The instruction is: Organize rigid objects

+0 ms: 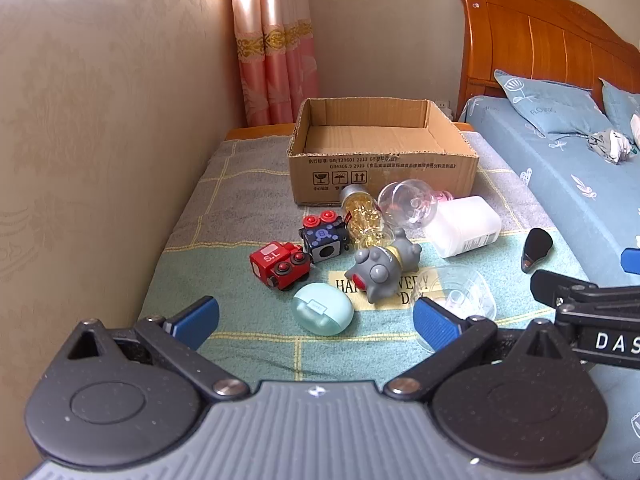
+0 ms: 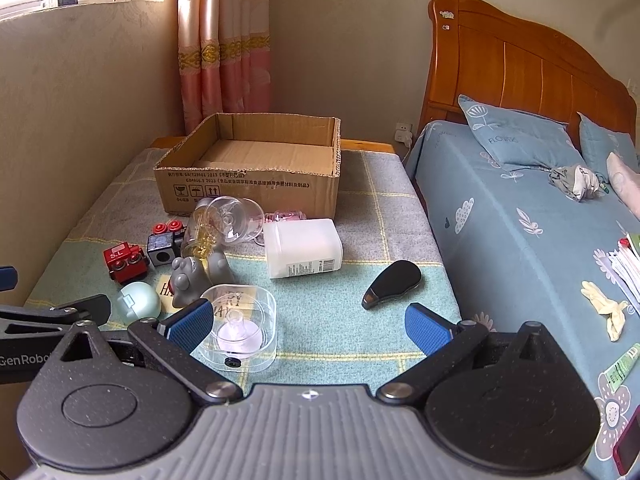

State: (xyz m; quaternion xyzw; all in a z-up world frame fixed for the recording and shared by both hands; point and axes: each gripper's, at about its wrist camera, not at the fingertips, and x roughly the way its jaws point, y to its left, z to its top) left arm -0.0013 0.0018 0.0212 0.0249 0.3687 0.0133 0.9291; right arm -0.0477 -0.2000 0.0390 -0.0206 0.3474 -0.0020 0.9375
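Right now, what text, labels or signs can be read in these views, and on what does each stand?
"S.L": red toy train.
"HAPPY EVERY DAY", partly covered: yellow patch on the blanket.
"GB/T29601 2013" and "GB4806.9 2023", then small Chinese print, plus three handling symbols: cardboard box.
"FLOWER": blue pillow.
"DAS", cut off: right tongs.
"GenRobo", cut off: left tongs.
White bottle label: too small.

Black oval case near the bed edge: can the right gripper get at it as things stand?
Probably yes. The black oval case lies alone on the green cloth, just ahead of the right gripper, whose fingers stand wide open and empty. Nothing lies between; the clear plastic container sits off to the side.
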